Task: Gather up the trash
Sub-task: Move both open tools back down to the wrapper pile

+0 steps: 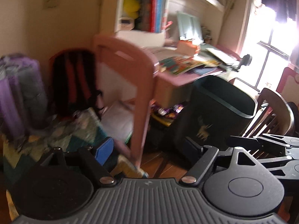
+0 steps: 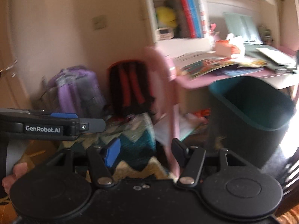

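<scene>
A dark green trash bin stands on the floor under the pink desk's front edge; it also shows in the right wrist view, and I see nothing in it. Crumpled orange and white paper lies on the desk among books, also seen in the right wrist view. Shiny wrappers lie under the desk. My left gripper is open and empty. My right gripper is open and empty. The left gripper shows from the side in the right wrist view. Both views are blurred.
A pink chair stands before the desk. A black and red backpack and a purple bag lean on the wall. A patterned blanket lies in front. A dark wooden chair stands at the right, by the window.
</scene>
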Motion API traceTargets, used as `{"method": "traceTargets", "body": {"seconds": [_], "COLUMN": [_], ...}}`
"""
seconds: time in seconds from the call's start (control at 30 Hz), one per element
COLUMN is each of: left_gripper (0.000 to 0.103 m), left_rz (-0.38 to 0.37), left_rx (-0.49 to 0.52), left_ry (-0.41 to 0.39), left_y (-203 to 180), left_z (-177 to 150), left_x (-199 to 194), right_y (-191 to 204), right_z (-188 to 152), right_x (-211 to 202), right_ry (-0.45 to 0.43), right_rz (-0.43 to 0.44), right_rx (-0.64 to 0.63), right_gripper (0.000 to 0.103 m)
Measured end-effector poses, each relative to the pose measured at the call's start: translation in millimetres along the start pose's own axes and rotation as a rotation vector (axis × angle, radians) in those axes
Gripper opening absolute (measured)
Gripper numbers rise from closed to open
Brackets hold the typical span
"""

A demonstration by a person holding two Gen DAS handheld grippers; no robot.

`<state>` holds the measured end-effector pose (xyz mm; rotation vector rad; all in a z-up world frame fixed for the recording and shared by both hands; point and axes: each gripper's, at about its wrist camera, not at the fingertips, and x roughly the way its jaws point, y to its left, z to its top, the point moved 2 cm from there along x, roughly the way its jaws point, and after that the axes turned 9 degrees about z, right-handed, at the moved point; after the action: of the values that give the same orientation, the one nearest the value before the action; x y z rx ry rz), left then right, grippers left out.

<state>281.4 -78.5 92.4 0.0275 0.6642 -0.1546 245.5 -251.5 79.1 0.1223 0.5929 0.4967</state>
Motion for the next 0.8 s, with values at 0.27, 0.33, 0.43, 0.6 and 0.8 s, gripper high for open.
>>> {"method": "traceTargets", "body": {"seconds": [0.27, 0.33, 0.43, 0.6, 0.8], "left_gripper": [0.091, 0.099, 0.101, 0.103, 0.103], "left_rz": [0.058, 0.083, 0.101, 0.048, 0.101], "left_rx": [-0.106, -0.125, -0.134, -0.157, -0.223], "left_ry": [0.052, 0.046, 0.038, 0.062, 0.192], "left_y": [80, 97, 116, 145, 179], "left_z": [-59, -73, -94, -132, -190], "left_x": [14, 21, 33, 69, 136], "right_y": [33, 38, 45, 45, 42], "right_z": [-41, -54, -78, -124, -186], "right_x": [67, 83, 113, 173, 247], "right_ry": [0.086, 0.089, 0.112, 0.218, 0.393], "right_rz": [0.141, 0.168, 0.189, 0.192, 0.166], "right_rx": [0.011, 0.014, 0.009, 0.029, 0.041], "right_gripper": [0.062, 0.063, 0.064, 0.069, 0.069]}}
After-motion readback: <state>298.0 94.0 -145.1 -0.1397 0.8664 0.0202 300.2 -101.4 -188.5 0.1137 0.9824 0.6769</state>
